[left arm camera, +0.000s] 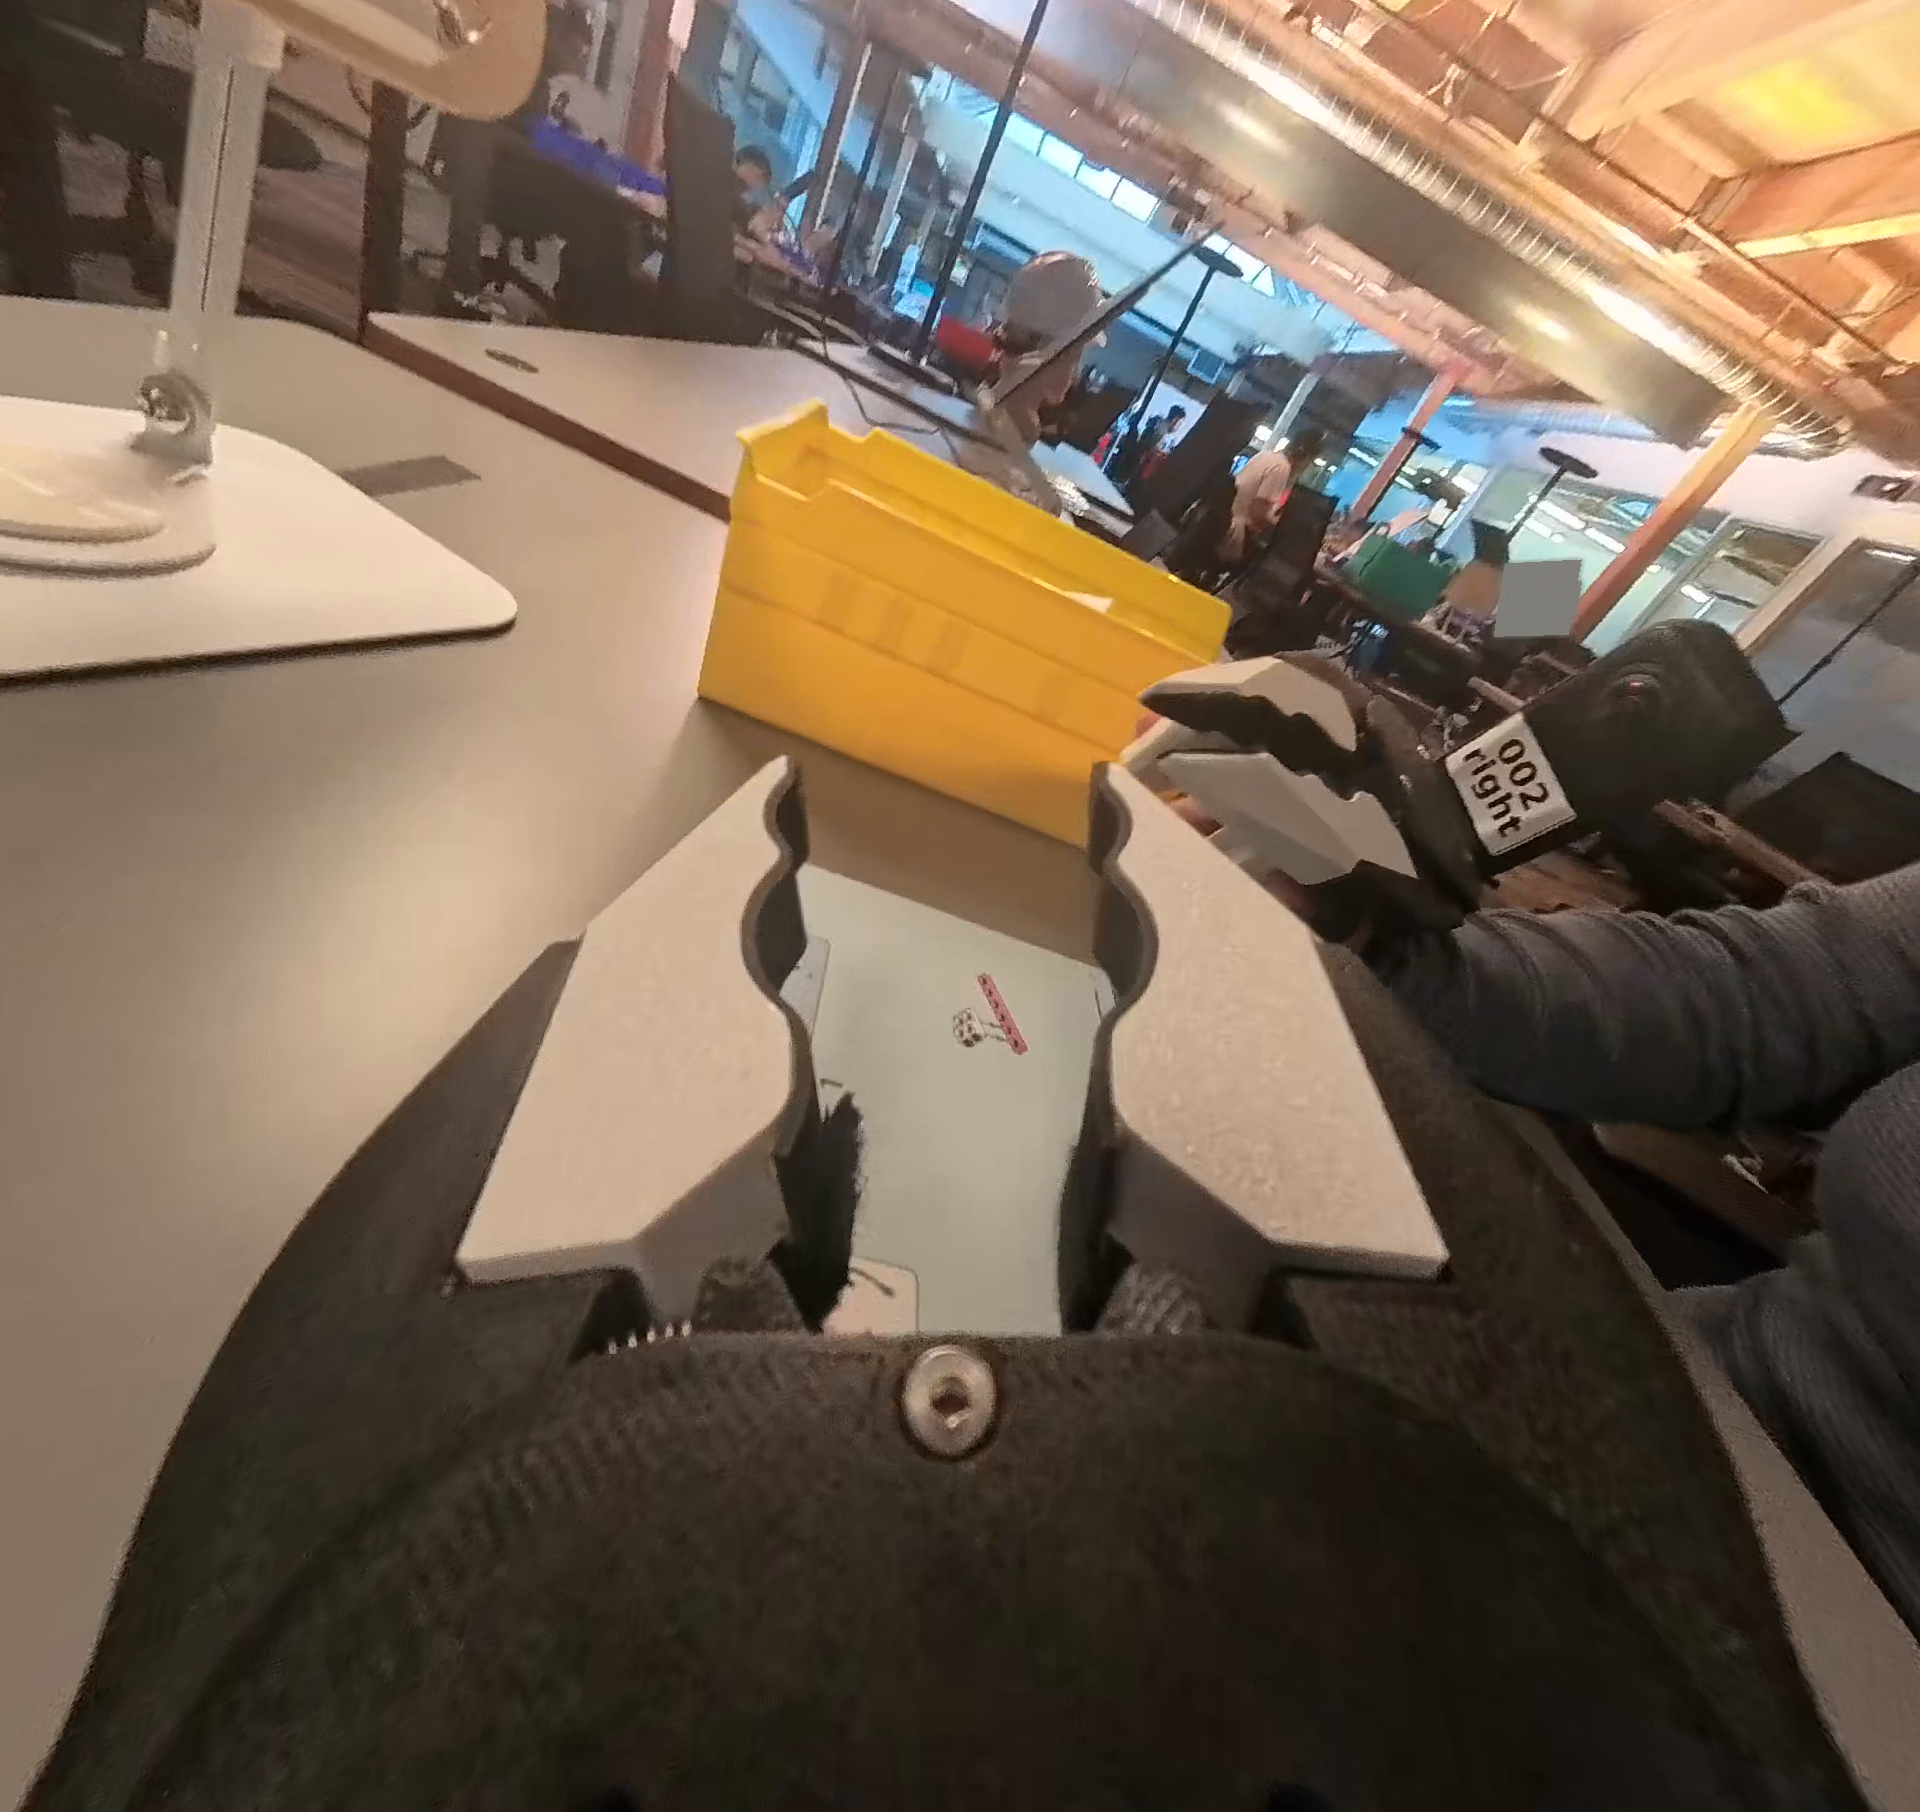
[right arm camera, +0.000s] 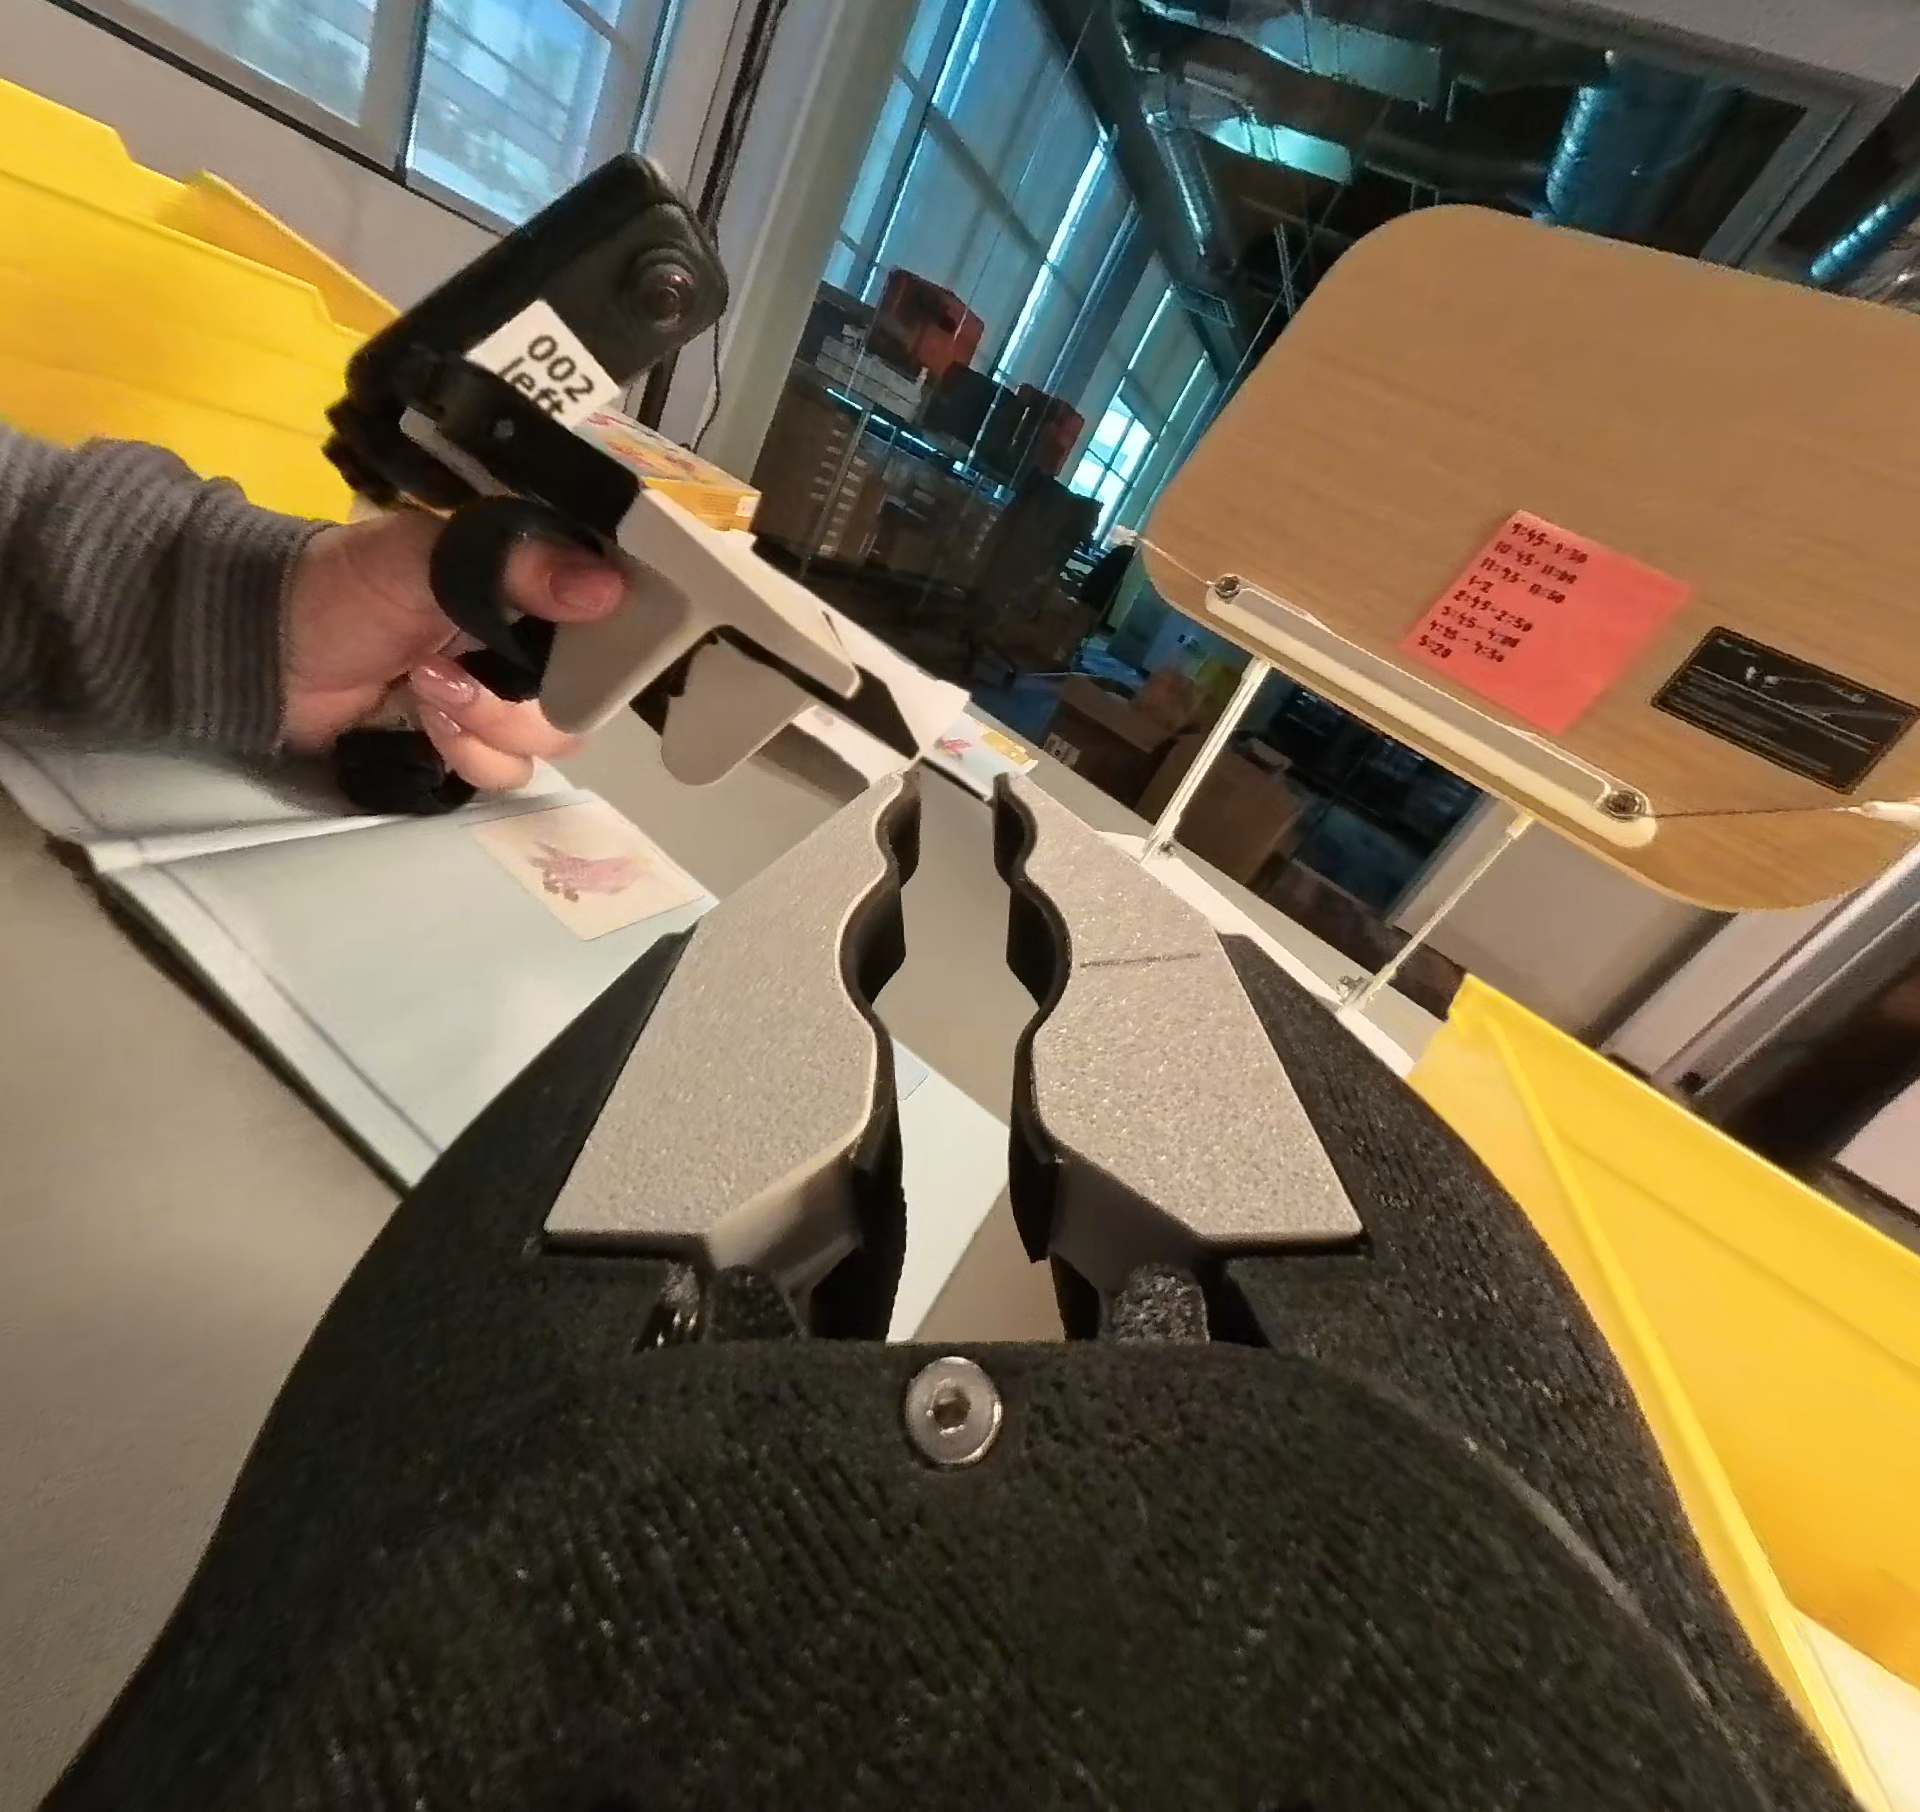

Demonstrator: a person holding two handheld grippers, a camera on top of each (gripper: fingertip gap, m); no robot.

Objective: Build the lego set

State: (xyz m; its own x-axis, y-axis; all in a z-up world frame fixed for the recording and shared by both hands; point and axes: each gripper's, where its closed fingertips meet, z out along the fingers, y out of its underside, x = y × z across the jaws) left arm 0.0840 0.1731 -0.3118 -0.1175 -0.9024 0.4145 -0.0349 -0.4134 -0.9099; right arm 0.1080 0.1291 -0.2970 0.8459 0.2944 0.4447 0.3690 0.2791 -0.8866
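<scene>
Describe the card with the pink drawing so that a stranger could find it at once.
Find the pale grey mat on the table. The card lies flat on it, below the left tongs. It is cream with a pink figure.

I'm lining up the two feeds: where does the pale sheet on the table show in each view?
Left wrist view: sheet low centre, between the left gripper's open jaws.
Right wrist view: sheet left of centre, under the left gripper.
Shared landmark: yellow bin.

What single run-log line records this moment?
left gripper: open, empty, above pale sheet | right gripper: narrow gap, empty | yellow bin: on table
</scene>
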